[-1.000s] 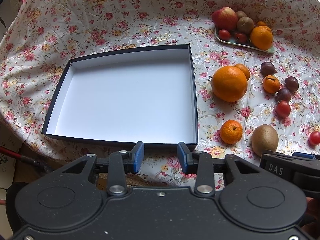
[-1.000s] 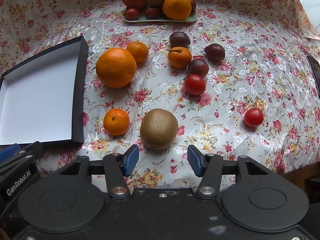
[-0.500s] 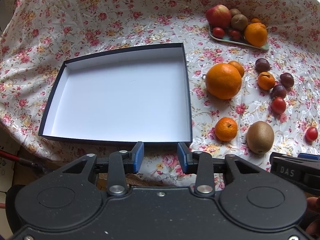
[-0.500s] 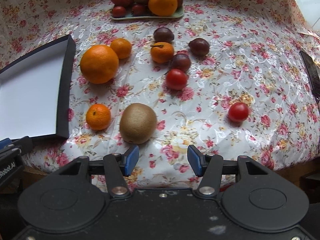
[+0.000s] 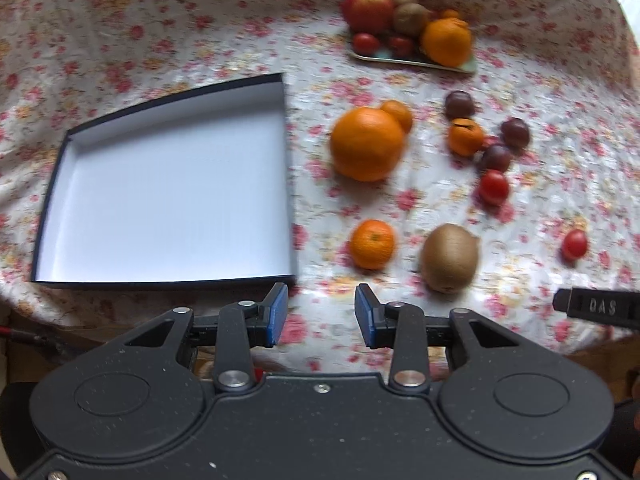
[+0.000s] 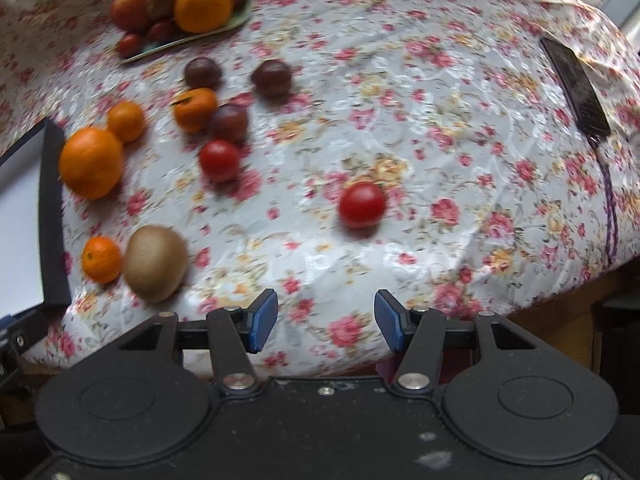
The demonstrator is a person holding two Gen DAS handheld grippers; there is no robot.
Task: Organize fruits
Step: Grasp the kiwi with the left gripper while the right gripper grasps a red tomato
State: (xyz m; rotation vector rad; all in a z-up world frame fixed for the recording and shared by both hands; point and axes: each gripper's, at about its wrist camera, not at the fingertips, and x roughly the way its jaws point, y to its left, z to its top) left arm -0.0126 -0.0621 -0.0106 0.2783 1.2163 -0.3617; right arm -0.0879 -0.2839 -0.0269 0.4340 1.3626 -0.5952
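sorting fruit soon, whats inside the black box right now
Nothing can be seen inside the box: its white floor is bare in the left wrist view. Only a thin strip behind the near wall is hidden. All the fruit, like the kiwi, lies outside it.

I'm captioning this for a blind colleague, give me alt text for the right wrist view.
The open right gripper hovers at the edge of a floral tablecloth, pointing toward a lone red tomato. Left of it lie a kiwi, oranges and dark plums, with a plate of fruit at the back and a phone far right.
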